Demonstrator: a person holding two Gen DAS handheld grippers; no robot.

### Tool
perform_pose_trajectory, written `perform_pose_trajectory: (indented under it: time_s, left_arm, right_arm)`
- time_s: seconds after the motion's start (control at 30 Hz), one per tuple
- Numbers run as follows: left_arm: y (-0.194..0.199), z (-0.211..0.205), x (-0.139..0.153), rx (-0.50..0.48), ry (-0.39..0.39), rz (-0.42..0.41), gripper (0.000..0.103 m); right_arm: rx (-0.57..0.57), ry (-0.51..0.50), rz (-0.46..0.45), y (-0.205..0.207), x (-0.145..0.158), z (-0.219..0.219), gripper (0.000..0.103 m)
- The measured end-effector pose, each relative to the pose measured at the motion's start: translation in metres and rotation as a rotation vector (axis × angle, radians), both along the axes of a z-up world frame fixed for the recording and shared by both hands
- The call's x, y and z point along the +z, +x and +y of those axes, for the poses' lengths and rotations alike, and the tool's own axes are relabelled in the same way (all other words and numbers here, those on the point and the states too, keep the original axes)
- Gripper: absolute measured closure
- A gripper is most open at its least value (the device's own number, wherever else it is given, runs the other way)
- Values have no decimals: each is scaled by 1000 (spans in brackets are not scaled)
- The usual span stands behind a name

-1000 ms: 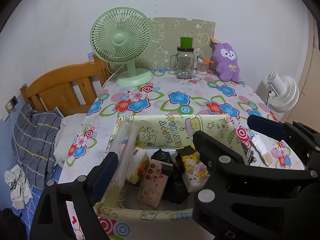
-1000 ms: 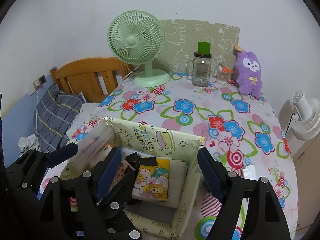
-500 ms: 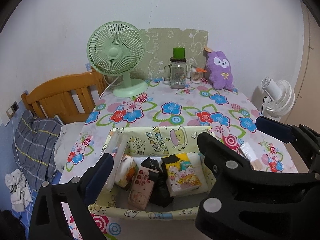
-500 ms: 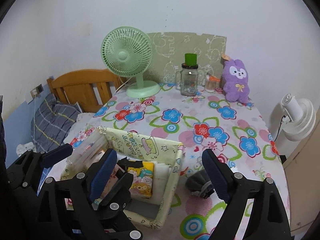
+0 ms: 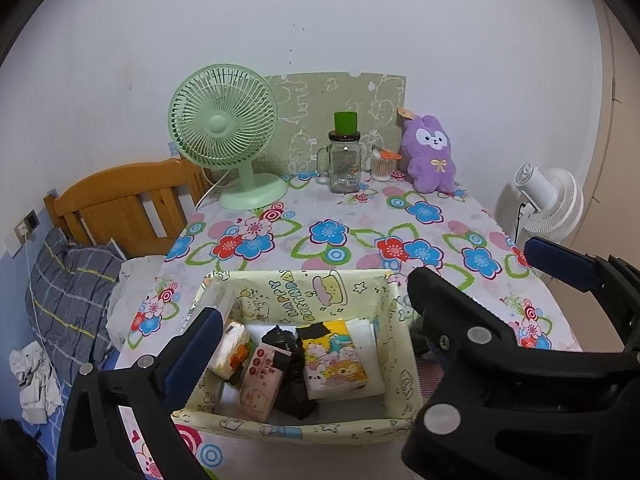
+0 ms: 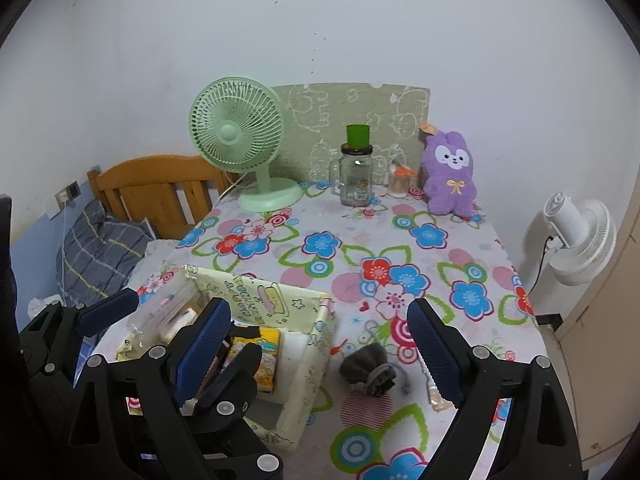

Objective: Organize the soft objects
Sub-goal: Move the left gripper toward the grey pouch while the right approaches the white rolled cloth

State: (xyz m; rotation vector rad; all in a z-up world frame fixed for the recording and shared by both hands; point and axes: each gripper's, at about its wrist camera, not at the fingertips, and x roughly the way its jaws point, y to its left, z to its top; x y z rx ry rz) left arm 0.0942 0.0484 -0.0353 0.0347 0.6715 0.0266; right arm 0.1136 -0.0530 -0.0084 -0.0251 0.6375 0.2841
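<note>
Two grippers: both are hovering above the near end of the flowered tablecloth [image 6: 400,248], neither one carrying anything.
Writing on bin: the pale yellow fabric bin [image 5: 304,292] is showing "HAPPY BIRTHDAY" in dark letters on its inner far wall; the same print is reading partly on its side [image 6: 256,300] in the right wrist view.
Other labels: the pink packet [image 5: 262,384] in the bin is bearing red dots and a small drawing, its text too small to read; the glass mug jar [image 5: 344,168] is carrying a label I cannot make out.
Left gripper: the left gripper [image 5: 316,356] is standing with its blue-padded fingers spread wide over the bin, touching nothing.
Right gripper: the right gripper [image 6: 320,356] is gaping wide too, its fingers apart above the bin's right wall and the bare cloth, nothing between them.
Bin contents: a yellow cartoon-print tissue pack [image 5: 334,360] is lying on a white pad, a crumpled black bag [image 5: 292,364] is sitting just left of it, and a white wrapped pack [image 5: 230,350] is leaning at the left wall.
Grey pouch: a dark grey drawstring pouch [image 6: 366,366] is lying on the cloth just right of the bin, outside it.
Sachet: a thin packet [image 6: 434,390] is lying beside the pouch.
Far end: a purple plush rabbit [image 6: 450,176] is sitting upright against the wall, near the jar and a green desk fan [image 6: 240,136].
</note>
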Motion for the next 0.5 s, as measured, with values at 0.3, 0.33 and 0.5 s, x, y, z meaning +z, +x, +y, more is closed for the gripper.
perform_pose_trajectory:
  time_s: [0.3,0.33,0.5]
  left_arm:
    - [-5,-20,6,-15,1,-31,1]
    - [-5,-22,6,-16,0,-32,1]
    - [-7,-34,8,-23,-2,-42,1]
  right_arm:
    - [-28,2,-23,-7,7,-21,10]
    - [-33,1,-24,-8,7,-22,10]
    - [-50,0,-34,-12,9,-35,9]
